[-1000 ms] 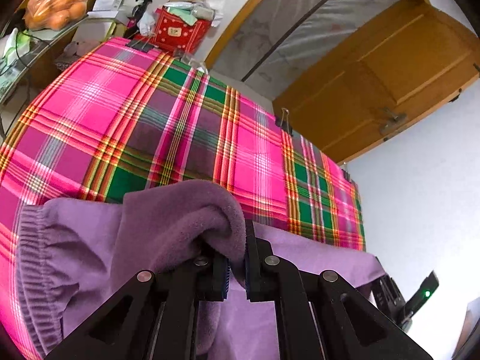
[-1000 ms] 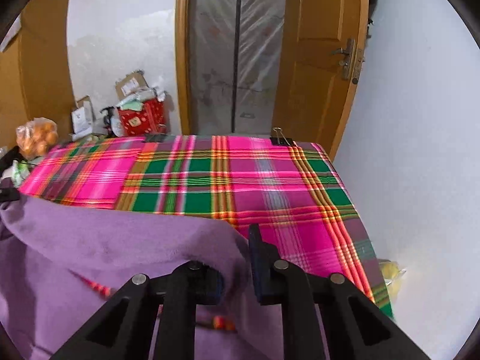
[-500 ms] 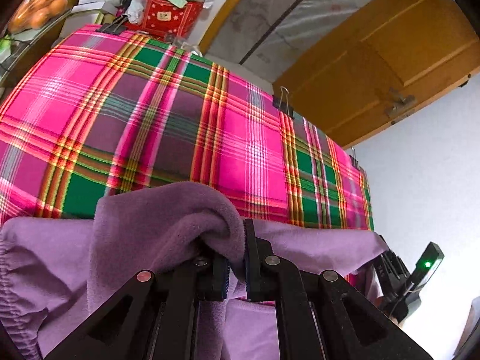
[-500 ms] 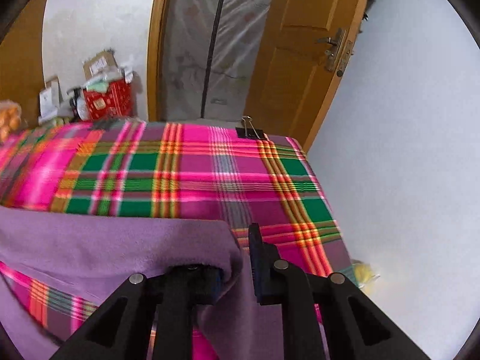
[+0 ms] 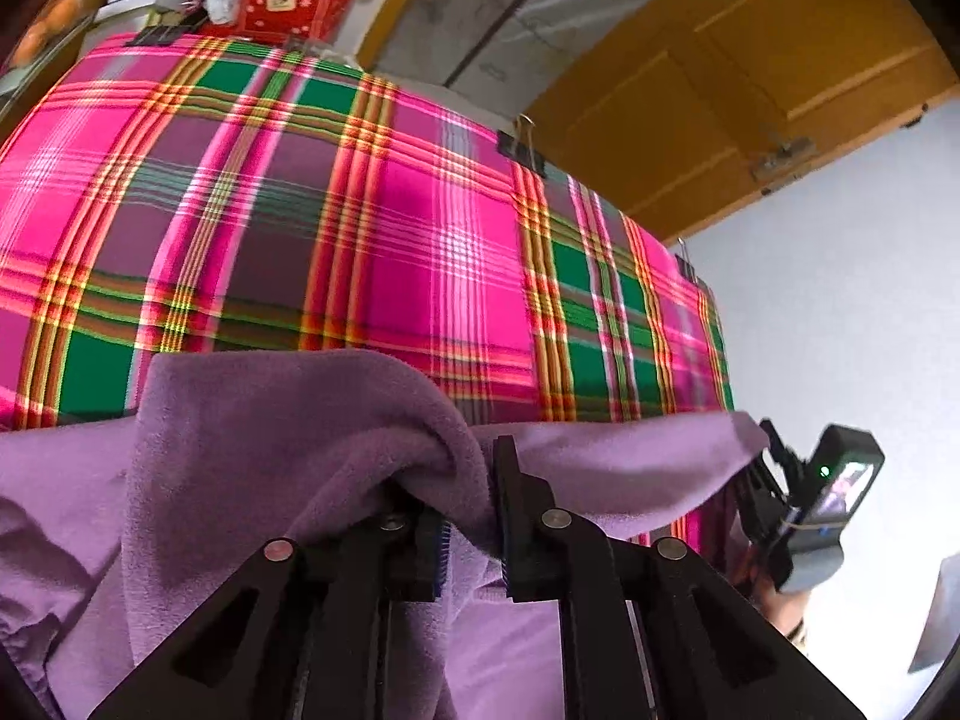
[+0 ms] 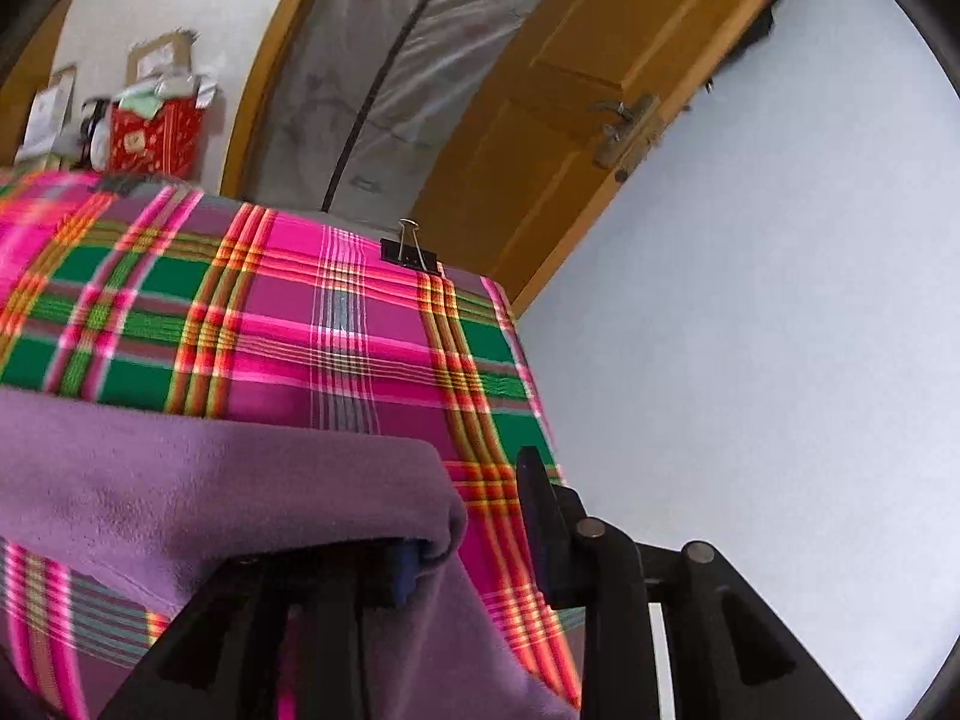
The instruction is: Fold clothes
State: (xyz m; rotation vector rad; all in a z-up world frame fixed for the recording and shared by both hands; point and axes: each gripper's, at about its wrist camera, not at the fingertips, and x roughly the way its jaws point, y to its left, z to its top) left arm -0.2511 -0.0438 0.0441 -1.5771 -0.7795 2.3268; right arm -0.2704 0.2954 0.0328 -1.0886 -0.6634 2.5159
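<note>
A purple fleece garment (image 5: pixel 270 420) lies across the near part of a table covered with pink and green plaid cloth (image 5: pixel 360 210). My left gripper (image 5: pixel 471 516) is shut on a bunched fold of it, and the fabric humps over the left finger. The garment's top edge stretches right to the other gripper's body and camera (image 5: pixel 840 492). In the right wrist view, the garment (image 6: pixel 180 480) drapes over the left finger of my right gripper (image 6: pixel 474 540). Its jaws stand apart, with plaid cloth (image 6: pixel 300 330) showing in the gap near the table's right edge.
Black binder clips (image 5: pixel 521 150) (image 6: pixel 408 252) pin the cloth at the far edge. Behind the table stand a red box (image 5: pixel 282 0) with cartons, a plastic-sheeted doorway and a wooden door (image 6: pixel 570 120). A white wall (image 6: pixel 750 360) runs close along the right side.
Both grippers have carried the garment's edge farther across the table and to the right. The right gripper's jaws have opened wider; the fabric now rests only over its left finger.
</note>
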